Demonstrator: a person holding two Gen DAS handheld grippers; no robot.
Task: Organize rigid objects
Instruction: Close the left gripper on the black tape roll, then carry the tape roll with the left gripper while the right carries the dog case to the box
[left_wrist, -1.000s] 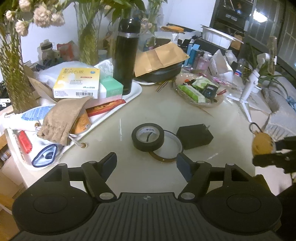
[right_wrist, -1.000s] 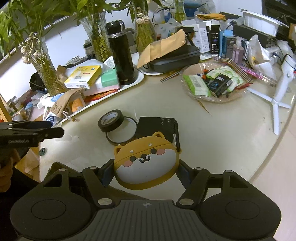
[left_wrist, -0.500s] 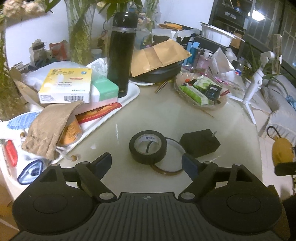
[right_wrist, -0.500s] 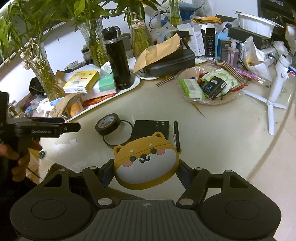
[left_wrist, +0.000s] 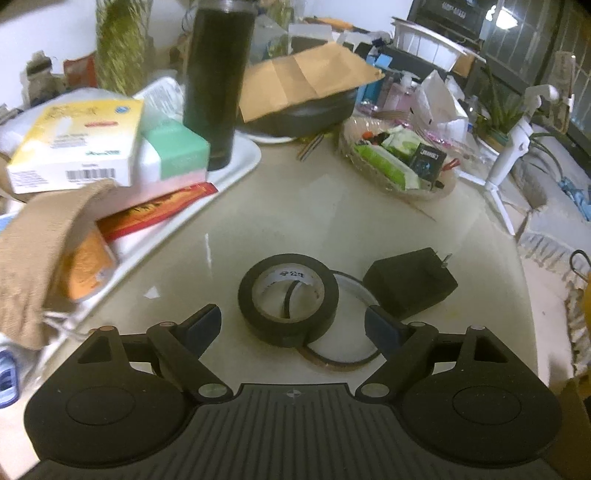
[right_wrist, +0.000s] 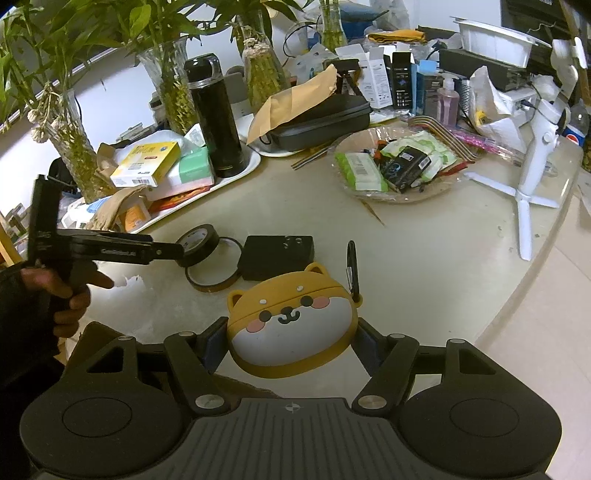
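Note:
A black tape roll (left_wrist: 325, 295) leans on a thin amber tape ring (left_wrist: 343, 360) on the cream table, next to a black power adapter (left_wrist: 408, 282). My left gripper (left_wrist: 291, 314) is open, its fingers standing either side of the black roll just short of it, not touching. In the right wrist view a hand (right_wrist: 62, 295) holds that left gripper (right_wrist: 173, 254) with its tip by the black tape roll (right_wrist: 197, 240). My right gripper (right_wrist: 291, 332) is shut on a yellow dog-faced case (right_wrist: 291, 314) with a carabiner (right_wrist: 352, 266), held above the table's near edge.
A white tray (left_wrist: 236, 177) at the left carries boxes, a beige pouch and a tall black flask (left_wrist: 218, 81). A glass bowl of packets (left_wrist: 399, 166) and a white tripod stand (left_wrist: 509, 158) sit at the right. Vases with plants line the back. The table edge curves at right.
The left gripper has moved forward and down toward the black tape roll, and its jaws have widened. The right gripper has kept still with the dog-faced case.

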